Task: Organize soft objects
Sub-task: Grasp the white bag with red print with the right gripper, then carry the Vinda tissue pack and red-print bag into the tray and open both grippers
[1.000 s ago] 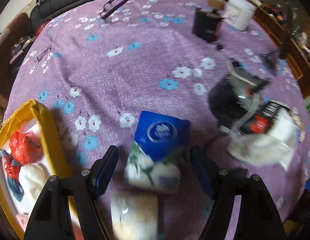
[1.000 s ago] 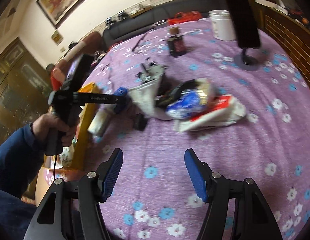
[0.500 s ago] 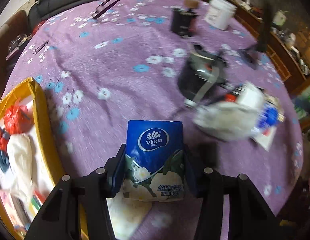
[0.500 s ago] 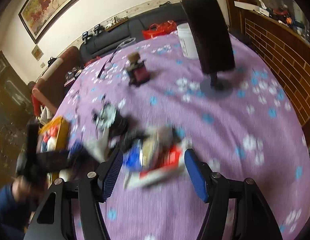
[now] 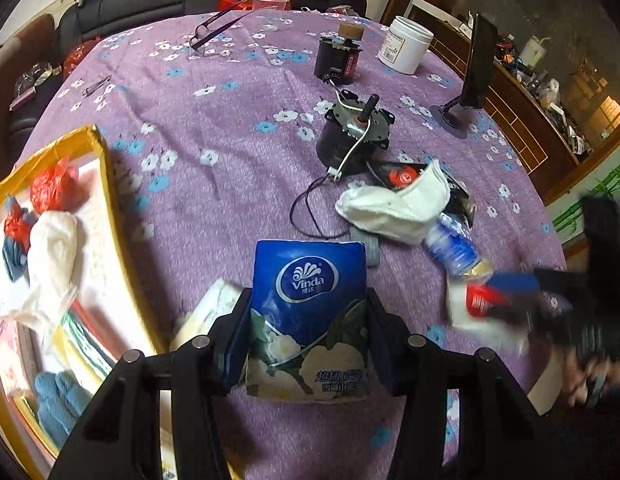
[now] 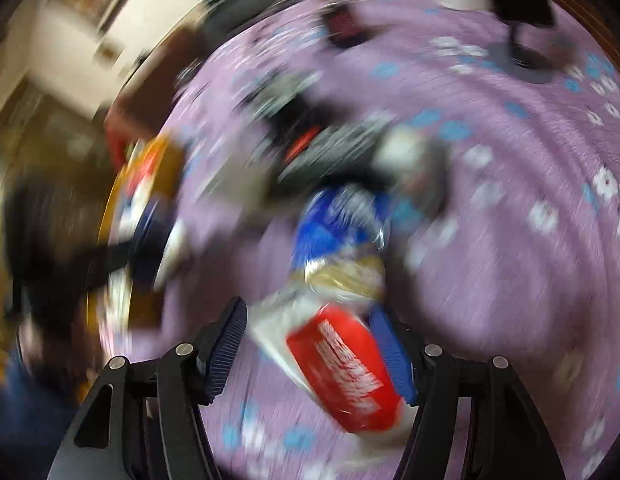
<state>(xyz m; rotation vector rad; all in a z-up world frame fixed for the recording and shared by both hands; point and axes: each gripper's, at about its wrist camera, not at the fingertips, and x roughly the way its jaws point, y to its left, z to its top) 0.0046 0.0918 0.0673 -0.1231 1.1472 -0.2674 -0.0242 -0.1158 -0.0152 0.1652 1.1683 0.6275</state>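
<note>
While my left tongs [image 5: 308, 340] grip the blue tissue pack [image 5: 308, 300] from both sides, pads pressed to its flanks, the pack stands over the purple worktop [image 5: 230, 120] just right of the yellow box [image 5: 114, 216]. A white cloth [image 5: 393, 208] lies near a dark motor [image 5: 349, 140]. My right tongs [image 6: 310, 344] stand parted around a red-and-white packet [image 6: 345, 364]; through the blur, the right pad seems to touch it, but I cannot tell whether they grip.
</note>
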